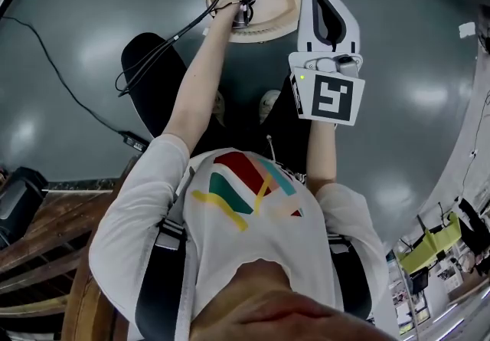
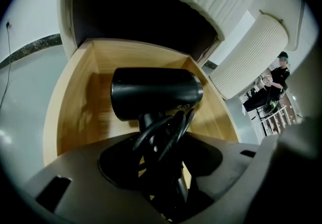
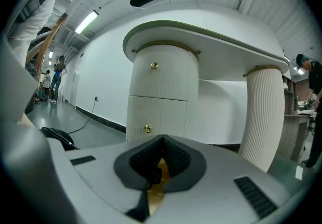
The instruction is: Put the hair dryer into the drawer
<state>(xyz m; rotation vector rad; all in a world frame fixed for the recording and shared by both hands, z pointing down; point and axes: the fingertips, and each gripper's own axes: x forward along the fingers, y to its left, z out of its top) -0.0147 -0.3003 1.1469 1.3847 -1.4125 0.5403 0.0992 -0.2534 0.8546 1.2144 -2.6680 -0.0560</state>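
A black hair dryer [image 2: 156,92] hangs by its handle, the cord looped round that handle, in my left gripper [image 2: 161,137]. The jaws are shut on the handle. It hangs over the inside of an open light-wood drawer [image 2: 75,112], close to the drawer floor. In the head view the left gripper [image 1: 241,18] reaches down into the drawer [image 1: 287,10] at the top, and the dryer itself is hidden there. My white right gripper [image 1: 325,6] hovers just right of the drawer, pads together, holding nothing. It [image 3: 161,140] faces a white cabinet.
A white ribbed cabinet with brass knobs [image 3: 154,66] stands under a rounded tabletop, with a ribbed column [image 3: 264,117] to its right. A black cable [image 1: 61,79] runs across the grey floor. Dark wooden furniture [image 1: 38,240] is at lower left. A person [image 2: 279,74] stands far right.
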